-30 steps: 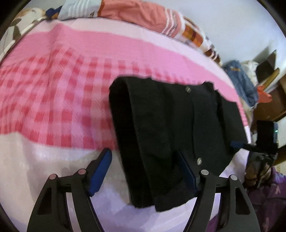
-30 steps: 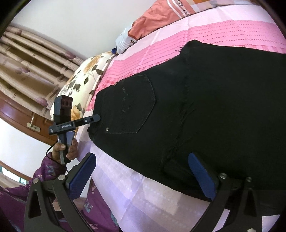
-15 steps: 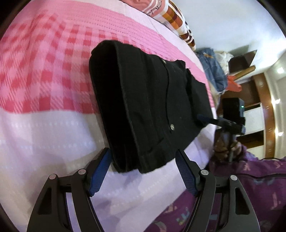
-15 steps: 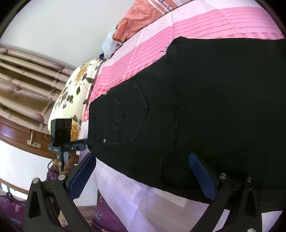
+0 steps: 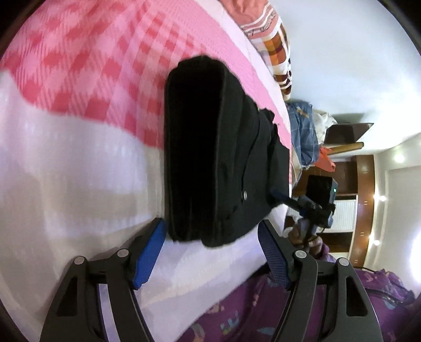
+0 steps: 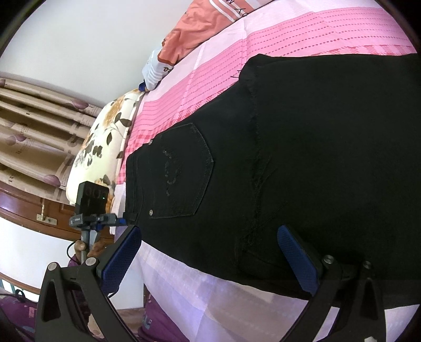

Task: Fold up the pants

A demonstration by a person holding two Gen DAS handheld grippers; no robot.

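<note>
The black pants (image 5: 218, 157) lie folded on the bed, on a pink checked sheet (image 5: 79, 65) whose near part is pale lilac and white. From the left wrist view I see them end-on as a thick dark bundle of stacked layers, with a small metal rivet showing on the side that faces right. From the right wrist view the same pants (image 6: 302, 157) spread wide across the sheet (image 6: 289, 34), a back pocket with stitched edges (image 6: 181, 171) turned up and a waistband running along the end nearest the pillow.

The left gripper (image 5: 213, 250) stands just before the near end of the bundle. Its jaws are apart, one blue pad on each side of the folded edge, and neither pad presses the cloth; nothing is held. In the right wrist view that gripper (image 6: 119, 221) shows small at the waistband end, with a hand below it.

The right gripper (image 6: 210, 260) has its jaws wide as well. One blue pad sits over the lilac sheet beside the edge of the pants, the other over the black cloth; I cannot tell whether that pad touches the fabric, and nothing is pinched between them. In the left wrist view it (image 5: 286, 200) reaches in at the far side of the bundle.

A floral pillow (image 6: 100, 147) lies at the head of the bed, with striped orange bedding (image 6: 200, 23) along the wall. A purple sleeve (image 5: 329, 302) fills the lower corner.
</note>
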